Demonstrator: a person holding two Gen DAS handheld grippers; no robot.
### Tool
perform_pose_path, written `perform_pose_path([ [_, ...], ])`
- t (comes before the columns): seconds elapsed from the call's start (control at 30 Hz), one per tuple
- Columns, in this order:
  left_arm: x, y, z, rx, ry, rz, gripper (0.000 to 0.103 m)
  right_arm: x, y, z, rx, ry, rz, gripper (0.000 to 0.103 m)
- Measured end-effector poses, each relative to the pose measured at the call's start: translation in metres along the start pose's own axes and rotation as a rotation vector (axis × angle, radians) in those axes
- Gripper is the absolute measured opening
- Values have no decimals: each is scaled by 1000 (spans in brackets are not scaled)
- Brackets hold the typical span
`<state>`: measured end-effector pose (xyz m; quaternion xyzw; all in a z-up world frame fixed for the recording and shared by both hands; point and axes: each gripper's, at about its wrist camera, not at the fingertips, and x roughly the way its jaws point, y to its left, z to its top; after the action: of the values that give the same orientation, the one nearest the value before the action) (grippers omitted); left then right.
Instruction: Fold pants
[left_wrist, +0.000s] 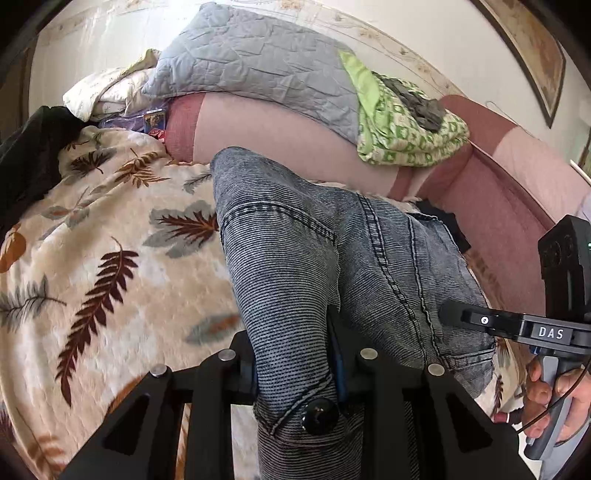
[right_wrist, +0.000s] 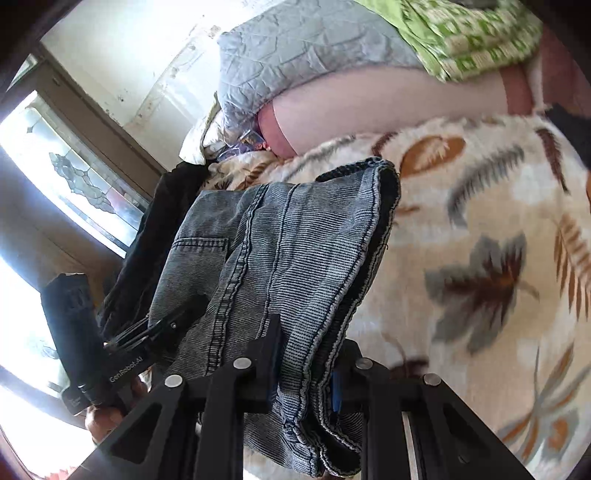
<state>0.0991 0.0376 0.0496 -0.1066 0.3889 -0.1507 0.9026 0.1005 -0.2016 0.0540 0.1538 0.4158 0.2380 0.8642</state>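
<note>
Currently both grippers, left gripper (left_wrist: 295, 373) and right gripper (right_wrist: 301, 373), have their fingers clamped narrow on the waistband end of the pants (left_wrist: 332, 251), which hang above the leaf-print blanket (left_wrist: 110, 240), presumably so the denim drapes straight before folding.

Black hand-held gripper (left_wrist: 295, 373), silver screws

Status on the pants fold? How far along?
Done: both grippers are clamped on the jeans; the left gripper holds the waistband by the button, the right gripper a bunched hemmed edge. In hand: the jeans hang between them above the leaf blanket. Left: no flat, finished fold shows; they must still be laid down and folded.
</note>
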Motion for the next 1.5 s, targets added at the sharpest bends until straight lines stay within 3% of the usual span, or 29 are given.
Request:
perform_pose_path([
  [0.23,62,33,-16,-51,85,41,32,64,-27,0,10,45,-32,23],
  [0.33,96,44,-34,-43,186,115,51,102,-43,-14,-3,124,-157,32],
  [0.37,98,48,-40,-48,183,135,58,109,-45,-20,-18,154,-194,36],
  [0.4,91,51,-42,-64,153,122,65,104,-44,-25,-32,136,-203,40],
  [0.5,50,55,-44,-109,103,111,67,70,-31,-33,-71,46,-235,45],
  [0.63,8,35,-58,-60,8,149,80,34,-12,-52,-101,-64,-213,70],
  [0.67,9,32,-60,-42,2,157,82,38,-10,-60,-113,-52,-227,72],
  [0.7,15,23,-68,-2,9,189,83,55,-14,-69,-124,17,-248,72],
  [0.77,40,16,-82,64,89,271,83,84,-26,-81,-98,142,-289,73],
  [0.8,47,15,-90,61,102,279,83,77,-29,-83,-69,108,-279,73],
  [0.83,38,16,-92,21,57,282,83,65,-28,-83,-38,91,-276,73],
  [0.93,7,12,-88,-19,24,311,83,20,-18,-88,-38,-3,-288,75],
  [1.03,-29,-10,-90,33,-73,349,88,-26,1,-108,-120,-112,-338,100],
  [1.07,-36,-16,-92,44,-92,355,96,-38,7,-115,-149,-139,-350,103],
  [1.2,-47,-41,-98,64,-102,375,100,-58,18,-137,-216,-165,-414,103],
  [1.4,-52,-56,-106,58,-84,330,100,-66,12,-148,-224,-164,-449,103],
  [1.5,-56,-67,-109,99,-104,395,100,-66,12,-149,-229,-160,-445,103],
])
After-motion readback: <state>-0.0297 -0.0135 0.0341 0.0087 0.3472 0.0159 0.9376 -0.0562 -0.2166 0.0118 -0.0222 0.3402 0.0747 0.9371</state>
